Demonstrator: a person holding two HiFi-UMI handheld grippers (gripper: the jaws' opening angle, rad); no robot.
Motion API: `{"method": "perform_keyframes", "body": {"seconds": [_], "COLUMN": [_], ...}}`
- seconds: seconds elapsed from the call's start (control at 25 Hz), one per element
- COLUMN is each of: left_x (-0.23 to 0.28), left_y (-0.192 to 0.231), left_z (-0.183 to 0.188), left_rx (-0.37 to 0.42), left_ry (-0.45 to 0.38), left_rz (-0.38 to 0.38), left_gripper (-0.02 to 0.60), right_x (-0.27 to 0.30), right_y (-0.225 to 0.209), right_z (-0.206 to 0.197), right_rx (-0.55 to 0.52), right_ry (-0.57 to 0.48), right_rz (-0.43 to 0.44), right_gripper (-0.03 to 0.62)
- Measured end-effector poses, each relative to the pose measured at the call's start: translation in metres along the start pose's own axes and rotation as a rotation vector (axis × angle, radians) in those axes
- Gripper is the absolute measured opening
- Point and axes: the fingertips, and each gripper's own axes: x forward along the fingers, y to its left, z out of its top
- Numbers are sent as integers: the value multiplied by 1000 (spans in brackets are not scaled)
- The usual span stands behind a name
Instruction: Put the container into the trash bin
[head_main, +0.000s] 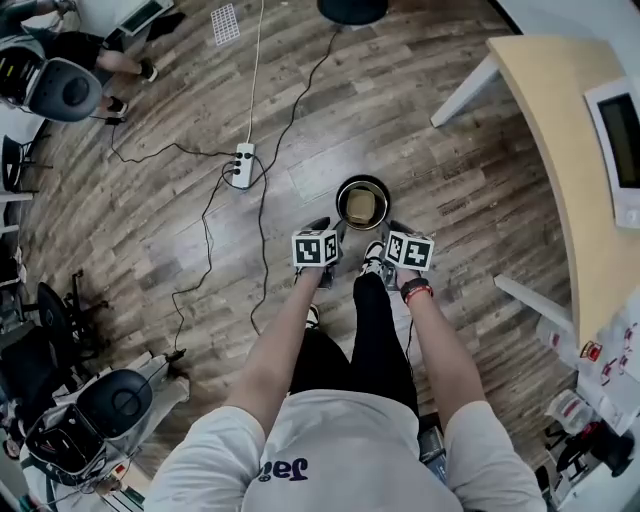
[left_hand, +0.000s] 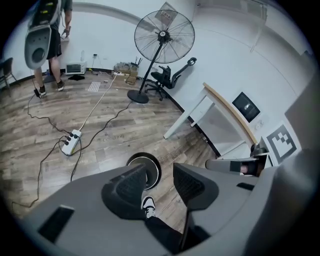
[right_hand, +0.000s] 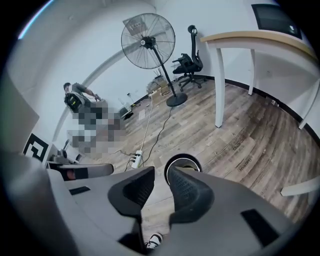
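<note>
So, biggest thing first: the wood floor (head_main: 470, 210) takes up most of the head view, and the trash bin (head_main: 339, 203) is stood on it right in front of the person's feet, just far of both hands.

The left gripper (left_hand: 159, 172) is held out with its jaws spread apart, and nothing is caught between them; only floor, a shoe and the bin's rim can be seen through the gap. Same story for the right gripper (right_hand: 161, 175): jaws apart, nothing pinched, the bin's rim showing just past the pads.

The container (head_main: 361, 206), a small tan thing, is already sat down inside the bin, so the drop looks done, at a guess.

The relation that matters: the bin and container lie below and slightly far of the two grippers, pretty much centred between them. The right one is maybe a hair closer, but it's basically a tie. No clear long axis can be made out on the container from up here, too small to call.
</note>
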Motion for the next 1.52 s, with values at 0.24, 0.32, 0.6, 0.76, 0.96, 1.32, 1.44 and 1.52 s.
{"method": "perform_keyframes", "body": {"seconds": [0.24, 0.32, 0.6, 0.76, 0.96, 1.32, 1.44, 1.52], "left_x": [-91, -118, -193, -250, -303, -390, -416, -433], "left_y": [-30, -39, -60, -65, -58, -63, -68, -75], "left_z": [11, 9, -13, -33, -25, 11, 24, 33], "left_rx": [25, 36, 63, 95, 171, 297, 325, 360], "left_ry": [-50, -65, -109, -136, -235, -433, -494, -533], "left_rz": [-5, -15, -47, -61, -68, -72, -57, -49], "left_gripper": [183, 181, 176, 172, 166, 155, 130, 120], "right_x": [-80, -106, -177, -222, -251, -313, -338, -356], "right_y": [48, 64, 105, 136, 176, 222, 232, 240], "right_z": [4, 4, -7, -33, -46, -31, -19, -8], "right_rx": [-1, -8, -5, 8, -133, -246, -251, -253], "right_ry": [-60, -91, -162, -210, -277, -462, -531, -578], "right_rz": [14, 18, 33, 34, 16, -17, -23, -23], "right_gripper": [110, 110, 107, 106, 105, 84, 48, 44]}}
